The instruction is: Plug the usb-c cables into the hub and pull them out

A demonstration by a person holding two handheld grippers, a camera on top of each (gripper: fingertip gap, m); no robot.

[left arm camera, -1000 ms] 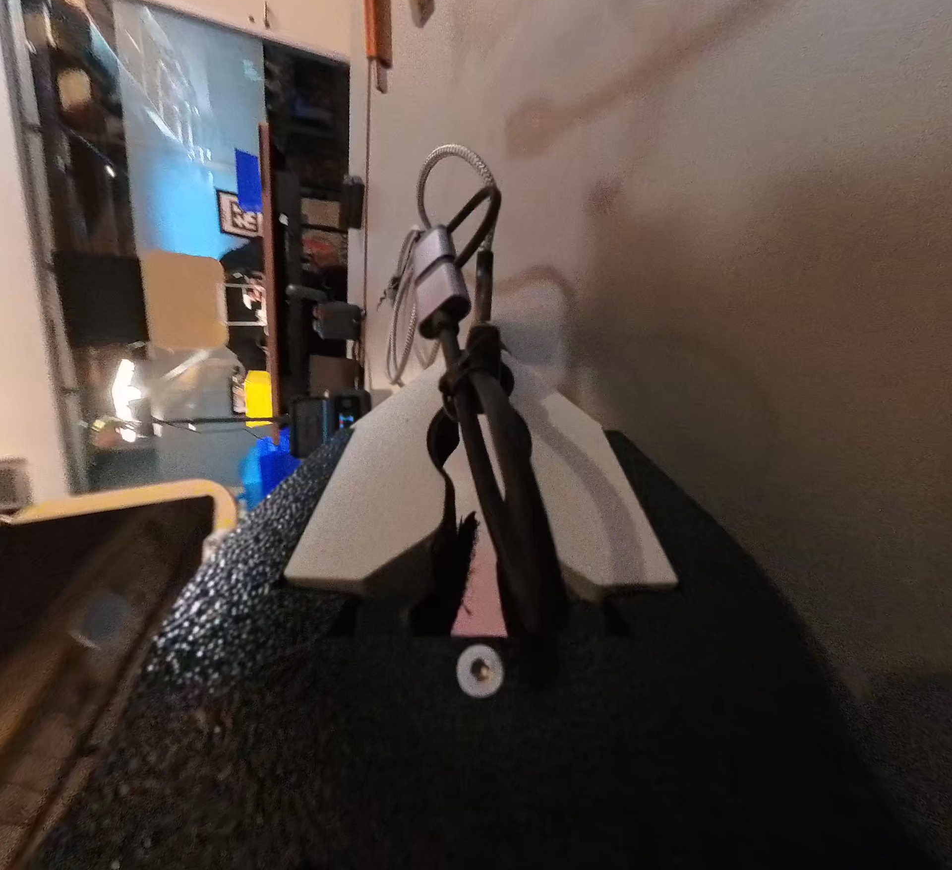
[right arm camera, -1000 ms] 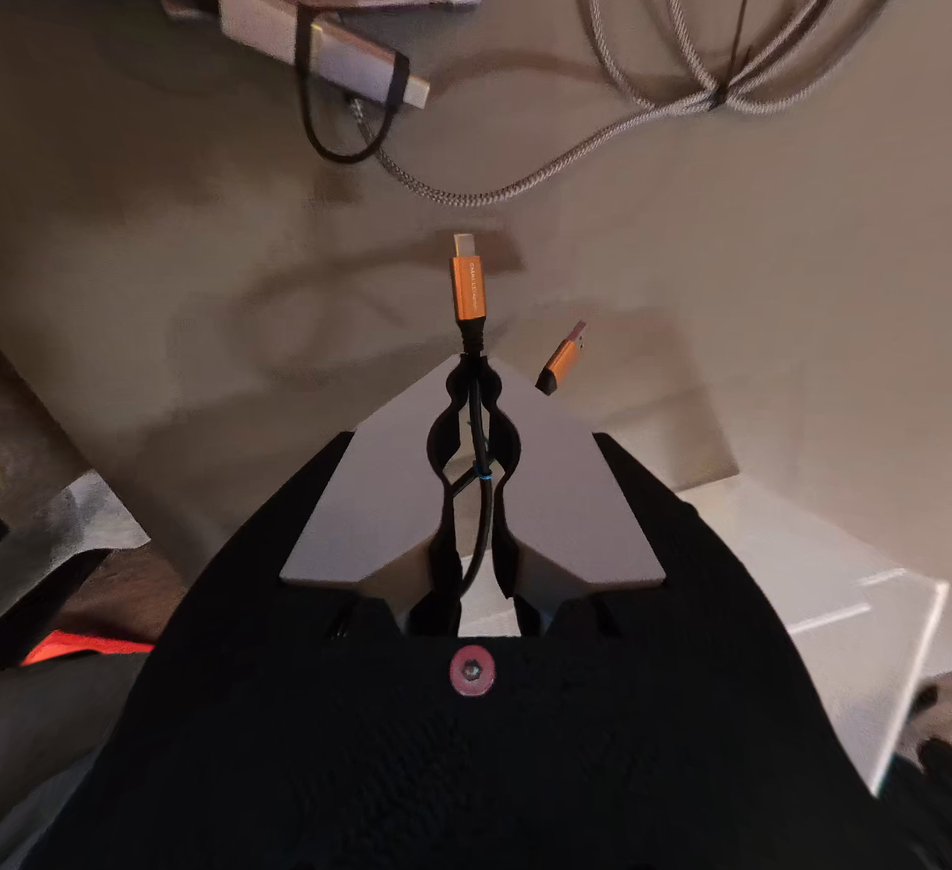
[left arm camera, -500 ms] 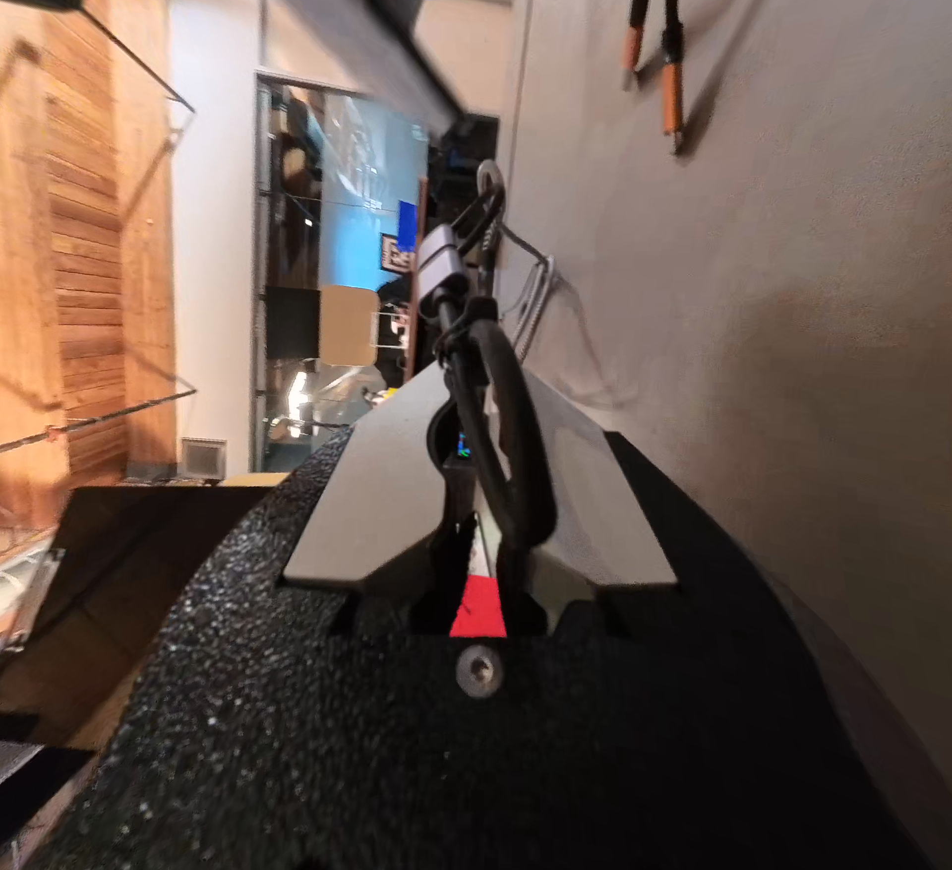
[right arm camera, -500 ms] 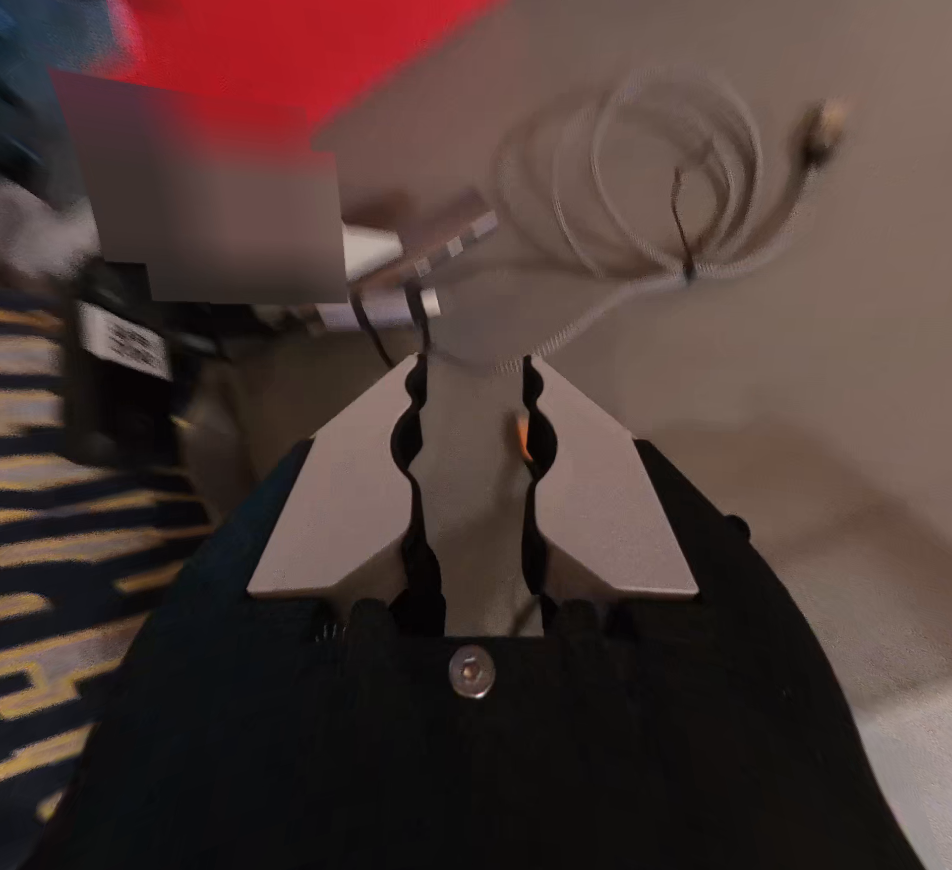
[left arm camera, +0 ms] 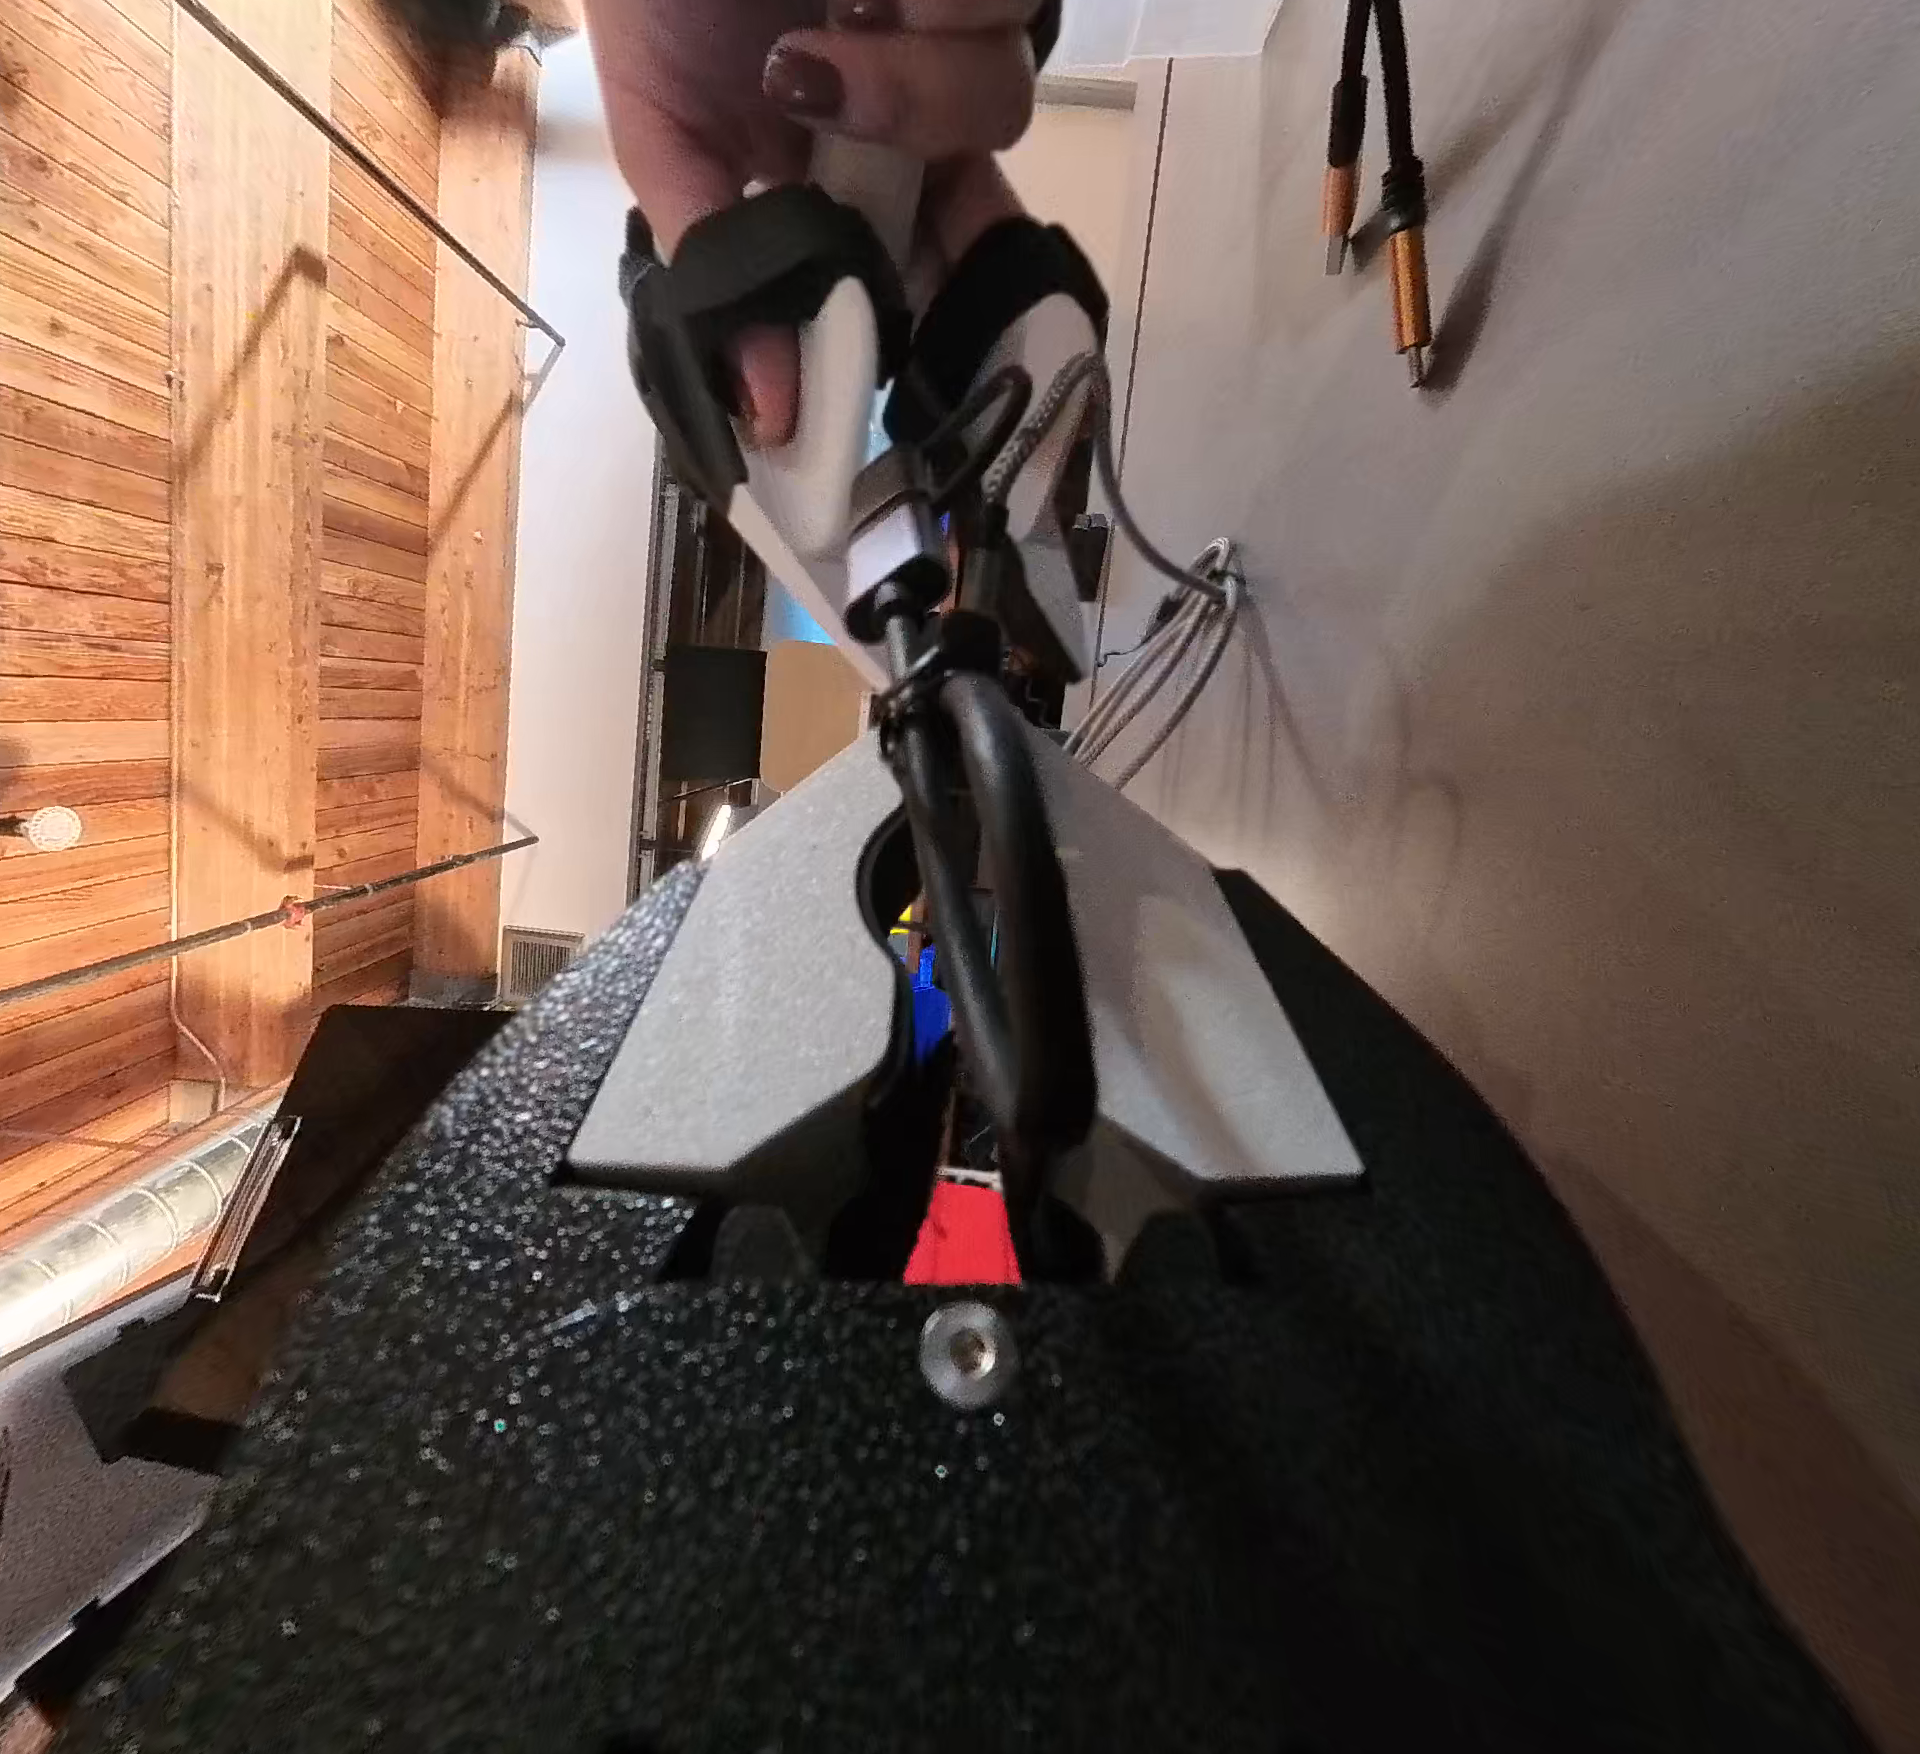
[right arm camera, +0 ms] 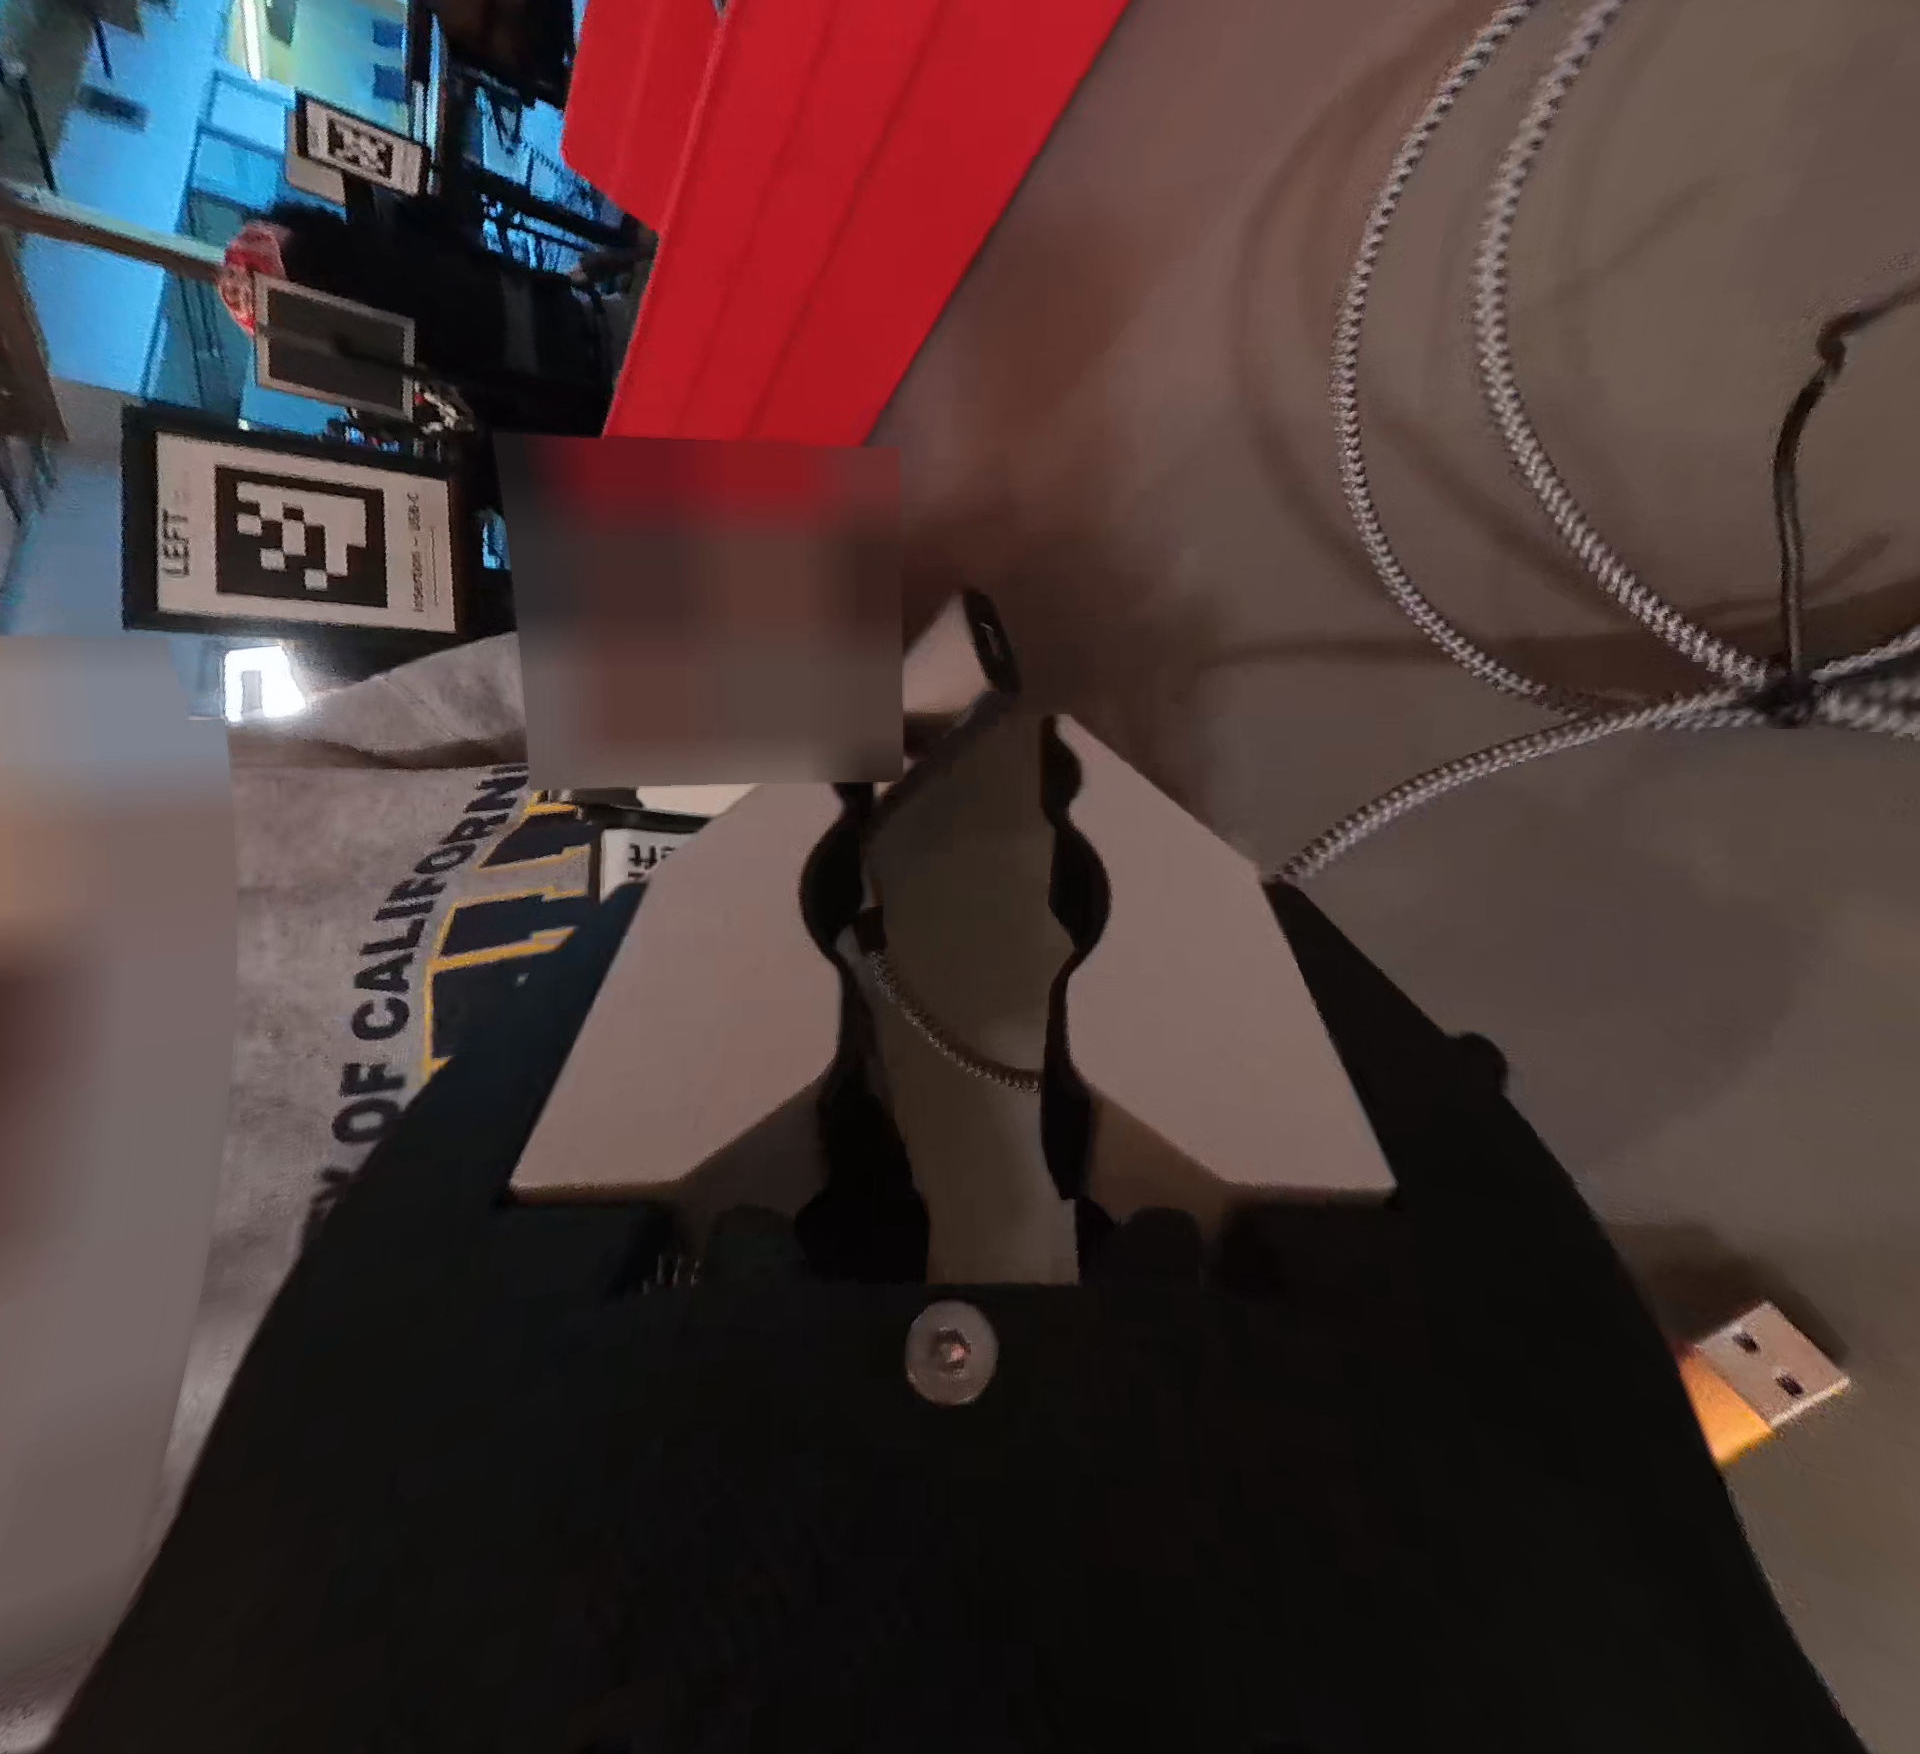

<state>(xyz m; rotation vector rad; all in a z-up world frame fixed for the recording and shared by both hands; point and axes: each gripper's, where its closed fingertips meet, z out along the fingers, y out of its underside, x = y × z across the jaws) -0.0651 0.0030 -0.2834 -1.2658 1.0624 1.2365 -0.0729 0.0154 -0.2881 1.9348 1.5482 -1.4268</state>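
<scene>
My left gripper [left arm camera: 961,769] is shut on the looped black cable [left arm camera: 997,925] of the grey hub [left arm camera: 896,551], which sticks out past its fingertips. My right gripper [right arm camera: 951,759] is open; in the left wrist view it [left arm camera: 935,499] is held in a person's hand with its white fingers [left arm camera: 831,416] on either side of the hub. In the right wrist view the hub's end [right arm camera: 961,655] sits just past the fingertips and a braided grey cable [right arm camera: 956,1050] crosses the gap. Two orange-plug cables [left arm camera: 1408,291] lie on the beige table [left arm camera: 1558,561], apart from both grippers.
The braided cable's coil [right arm camera: 1455,478] lies on the table to the right. One orange plug [right arm camera: 1756,1382] lies by the right gripper's body. A red box [right arm camera: 831,94] stands at the table's far side. A person in a grey shirt [right arm camera: 343,873] is at the left.
My right gripper let go of the orange-plug cable, opened and moved over to the hub. My left gripper kept hold of the hub's cable while turning.
</scene>
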